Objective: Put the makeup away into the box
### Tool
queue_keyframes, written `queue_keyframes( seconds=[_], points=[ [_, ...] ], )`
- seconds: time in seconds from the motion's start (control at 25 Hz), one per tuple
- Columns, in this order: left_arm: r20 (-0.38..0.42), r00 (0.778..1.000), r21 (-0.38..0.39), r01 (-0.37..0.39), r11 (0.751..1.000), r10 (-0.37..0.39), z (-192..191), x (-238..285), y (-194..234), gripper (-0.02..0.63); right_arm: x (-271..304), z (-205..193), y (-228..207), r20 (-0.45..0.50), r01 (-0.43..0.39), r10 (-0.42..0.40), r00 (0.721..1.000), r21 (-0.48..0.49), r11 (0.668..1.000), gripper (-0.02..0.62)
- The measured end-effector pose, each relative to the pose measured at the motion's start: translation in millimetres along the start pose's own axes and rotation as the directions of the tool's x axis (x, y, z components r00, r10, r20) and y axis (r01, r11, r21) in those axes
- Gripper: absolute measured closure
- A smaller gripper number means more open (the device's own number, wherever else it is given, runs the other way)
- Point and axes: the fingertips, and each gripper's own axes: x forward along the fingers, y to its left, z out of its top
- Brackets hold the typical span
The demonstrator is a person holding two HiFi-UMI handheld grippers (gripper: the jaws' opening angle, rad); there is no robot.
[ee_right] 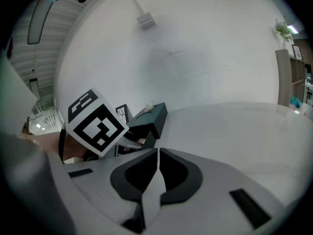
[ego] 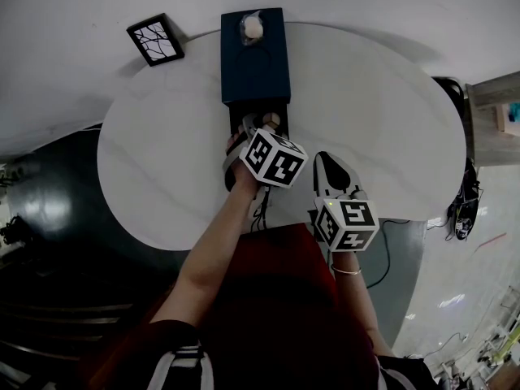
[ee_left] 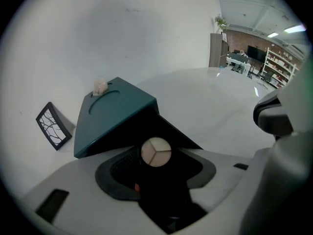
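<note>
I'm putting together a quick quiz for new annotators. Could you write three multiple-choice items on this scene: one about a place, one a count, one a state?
1. Where does the small whitish lump sit?
A. on top of the dark teal box
B. under it
C. leaning against its side

2. How many shade sections does the round palette show?
A. two
B. three
C. five

3. How do the jaws of the right gripper stand?
A. together, nothing between them
B. wide apart
C. clamped on the palette

Answers:
1 A: the head view shows the lump resting on the box's lid.
2 B: three lines split the disc into three wedges.
3 A: the right gripper view shows the two pads meeting at a thin seam.
</note>
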Motion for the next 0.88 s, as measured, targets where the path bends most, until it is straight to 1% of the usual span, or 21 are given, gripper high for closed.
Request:
queue_keyframes(
  seconds=[0.72, 0.88],
  points=[
    [0.019, 1.0, 0.023, -0.019, 1.0, 0.018, 0.6, -0.9, 0.6, 0.376, -2.1, -2.2, -1.3, -0.004, 0.004, -0.004, 1.0, -0.002, 1.0, 0.578],
    [0.035, 0.999, 0.01, -0.011, 1.0, 0.011, 1.2, -4.9, 0.9, 0.376, -4.6, -2.0, -0.9, 0.0, 0.007, -0.007, 1.0, -0.004, 1.0, 0.578]
  ],
)
